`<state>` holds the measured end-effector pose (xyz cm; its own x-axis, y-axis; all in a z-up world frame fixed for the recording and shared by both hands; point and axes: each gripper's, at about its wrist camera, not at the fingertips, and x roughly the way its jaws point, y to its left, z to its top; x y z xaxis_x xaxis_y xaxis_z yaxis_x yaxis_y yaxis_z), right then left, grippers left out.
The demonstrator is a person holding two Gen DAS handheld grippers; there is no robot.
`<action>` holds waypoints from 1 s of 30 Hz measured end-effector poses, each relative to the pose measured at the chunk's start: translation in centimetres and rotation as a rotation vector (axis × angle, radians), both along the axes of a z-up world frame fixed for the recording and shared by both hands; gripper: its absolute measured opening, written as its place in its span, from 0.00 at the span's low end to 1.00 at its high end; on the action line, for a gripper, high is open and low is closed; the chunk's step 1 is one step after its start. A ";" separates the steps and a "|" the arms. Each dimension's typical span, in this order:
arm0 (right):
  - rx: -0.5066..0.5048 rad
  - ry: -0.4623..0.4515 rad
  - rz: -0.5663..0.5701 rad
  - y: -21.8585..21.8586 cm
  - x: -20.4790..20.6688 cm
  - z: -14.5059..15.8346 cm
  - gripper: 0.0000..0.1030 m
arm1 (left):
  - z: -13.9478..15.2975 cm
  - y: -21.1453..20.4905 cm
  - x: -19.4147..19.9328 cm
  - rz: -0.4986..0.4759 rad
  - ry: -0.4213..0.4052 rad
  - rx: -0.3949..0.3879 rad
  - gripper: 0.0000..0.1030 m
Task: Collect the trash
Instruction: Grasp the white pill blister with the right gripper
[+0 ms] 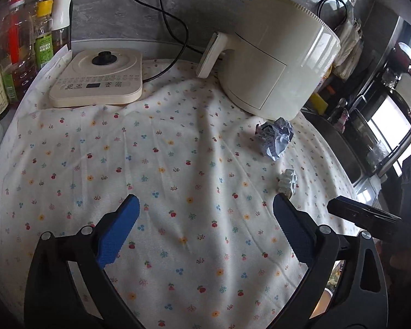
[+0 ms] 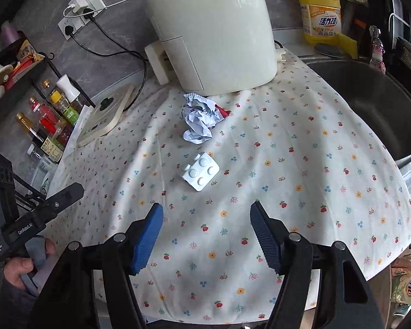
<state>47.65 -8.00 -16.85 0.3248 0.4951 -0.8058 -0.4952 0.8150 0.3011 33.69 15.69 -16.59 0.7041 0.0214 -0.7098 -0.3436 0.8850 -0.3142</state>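
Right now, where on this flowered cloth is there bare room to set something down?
Free: the wide cloth between the left gripper and the kettle base. Crowded: beside the air fryer, where the crumpled paper and blister pack lie.

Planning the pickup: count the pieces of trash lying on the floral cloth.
2: a crumpled wrapper beside the white appliance's base, and a pill blister pack nearer the grippers. More may hide behind the appliance.
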 end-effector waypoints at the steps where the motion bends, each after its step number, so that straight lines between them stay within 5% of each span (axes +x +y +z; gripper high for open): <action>1: 0.001 0.005 0.004 0.9 0.3 -0.2 0.64 | 0.0 0.7 -0.1 0.007 0.001 0.003 0.94; 11: -0.033 0.077 -0.015 6.7 3.3 -3.8 0.62 | -0.7 4.7 1.0 0.021 0.013 0.000 0.94; 14: -0.045 0.085 -0.023 7.7 4.2 -4.6 0.53 | -0.8 4.8 2.3 0.001 0.011 -0.003 0.94; 16: -0.073 0.104 -0.020 8.2 4.9 -5.4 0.31 | -0.9 4.6 3.3 -0.022 0.011 -0.006 0.94; 19: -0.082 0.106 -0.039 7.9 5.5 -5.5 0.18 | -0.9 3.7 5.0 -0.069 0.012 -0.003 0.94; 23: -0.077 0.121 -0.086 6.4 5.9 -5.4 0.28 | -1.2 2.8 7.3 -0.120 0.012 -0.011 0.94; 25: -0.077 0.104 -0.110 5.9 6.1 -4.9 0.51 | -1.3 2.6 8.2 -0.135 0.013 -0.017 0.94; 30: -0.082 0.096 -0.110 5.5 6.6 -4.3 0.58 | -1.5 2.3 9.7 -0.160 0.010 -0.023 0.94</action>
